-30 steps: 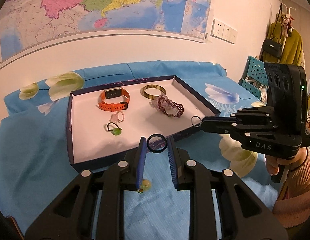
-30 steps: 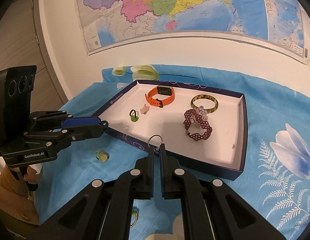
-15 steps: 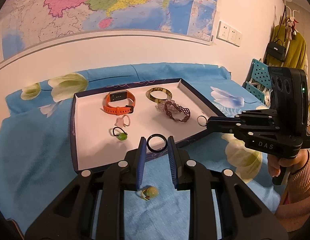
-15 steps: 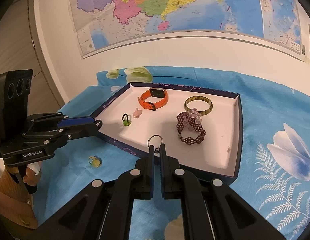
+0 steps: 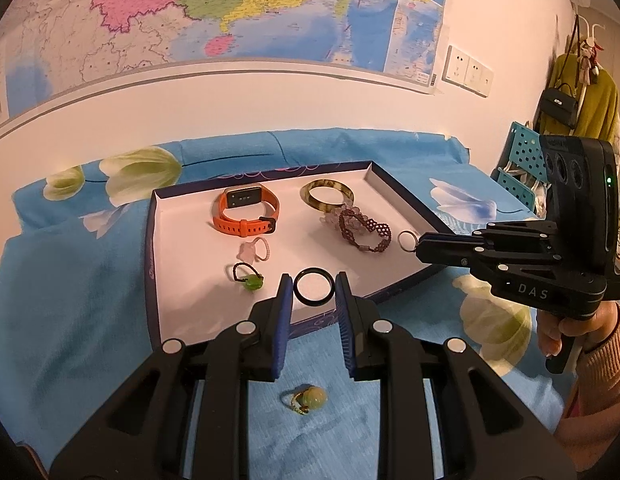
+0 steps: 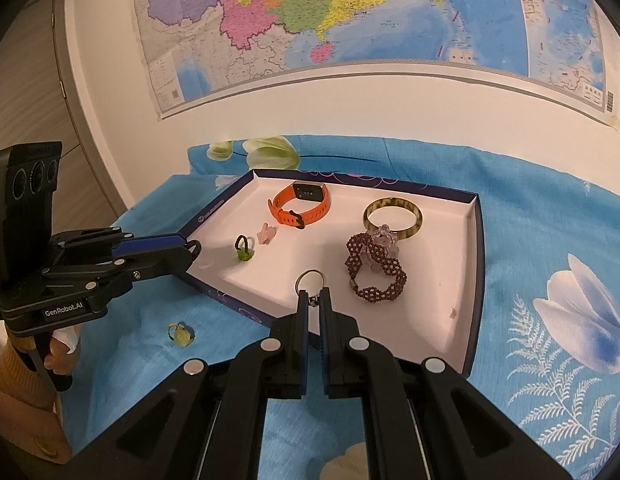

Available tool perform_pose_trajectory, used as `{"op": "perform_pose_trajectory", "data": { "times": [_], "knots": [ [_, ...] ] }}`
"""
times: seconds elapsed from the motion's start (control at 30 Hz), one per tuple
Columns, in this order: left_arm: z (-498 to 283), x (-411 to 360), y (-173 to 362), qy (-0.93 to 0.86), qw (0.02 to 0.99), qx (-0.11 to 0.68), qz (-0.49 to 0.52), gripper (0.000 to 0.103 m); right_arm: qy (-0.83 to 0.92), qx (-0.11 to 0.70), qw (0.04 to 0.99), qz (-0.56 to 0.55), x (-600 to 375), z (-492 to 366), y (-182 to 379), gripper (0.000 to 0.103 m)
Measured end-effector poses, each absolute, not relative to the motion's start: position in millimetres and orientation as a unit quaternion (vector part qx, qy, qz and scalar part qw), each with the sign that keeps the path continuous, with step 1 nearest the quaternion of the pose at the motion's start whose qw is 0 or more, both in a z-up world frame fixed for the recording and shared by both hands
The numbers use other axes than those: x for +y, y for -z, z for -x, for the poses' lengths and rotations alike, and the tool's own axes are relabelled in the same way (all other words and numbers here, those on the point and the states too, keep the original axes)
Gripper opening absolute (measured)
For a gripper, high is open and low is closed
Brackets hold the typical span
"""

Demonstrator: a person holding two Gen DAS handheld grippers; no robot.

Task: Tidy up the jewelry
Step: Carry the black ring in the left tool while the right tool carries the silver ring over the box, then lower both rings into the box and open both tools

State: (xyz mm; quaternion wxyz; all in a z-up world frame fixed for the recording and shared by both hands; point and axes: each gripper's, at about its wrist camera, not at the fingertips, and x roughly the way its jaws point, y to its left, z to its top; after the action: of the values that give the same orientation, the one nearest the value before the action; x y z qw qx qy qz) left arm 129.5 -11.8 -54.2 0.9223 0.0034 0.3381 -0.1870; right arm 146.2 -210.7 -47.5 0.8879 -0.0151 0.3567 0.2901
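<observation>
A dark-rimmed white tray (image 5: 182, 280) (image 6: 468, 280) lies on the blue cloth. It holds an orange watch (image 5: 246, 210) (image 6: 304, 204), a horn bangle (image 5: 327, 195) (image 6: 393, 216), a maroon bead bracelet (image 5: 364, 232) (image 6: 376, 270), a pink ring (image 5: 255, 249) (image 6: 267, 233) and a green-stone ring (image 5: 249, 278) (image 6: 243, 249). My left gripper (image 5: 313, 287) (image 6: 190, 246) is shut on a black ring (image 5: 313, 287) over the tray's near edge. My right gripper (image 6: 313, 294) (image 5: 416, 245) is shut on a silver ring (image 6: 310, 280) (image 5: 407, 239) over the tray.
A yellow-green bead ring (image 5: 308, 398) (image 6: 180, 334) lies on the blue flowered cloth in front of the tray. A wall with a map stands behind. A teal chair (image 5: 522, 168) and hanging clothes are at the right.
Both grippers have moved forward with their rings, from in front of the tray's near edge to over it. The jewelry in the tray has not moved.
</observation>
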Motion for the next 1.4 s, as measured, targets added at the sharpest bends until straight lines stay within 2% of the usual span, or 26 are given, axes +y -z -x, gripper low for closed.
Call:
{"op": "perform_pose_trajectory", "data": {
  "times": [1.4],
  "knots": [
    [-143,-12,55,0.180,0.922,0.343,-0.006,0.022,-0.283,0.368,0.886,0.006,-206,-164,52,0.004]
  ]
}}
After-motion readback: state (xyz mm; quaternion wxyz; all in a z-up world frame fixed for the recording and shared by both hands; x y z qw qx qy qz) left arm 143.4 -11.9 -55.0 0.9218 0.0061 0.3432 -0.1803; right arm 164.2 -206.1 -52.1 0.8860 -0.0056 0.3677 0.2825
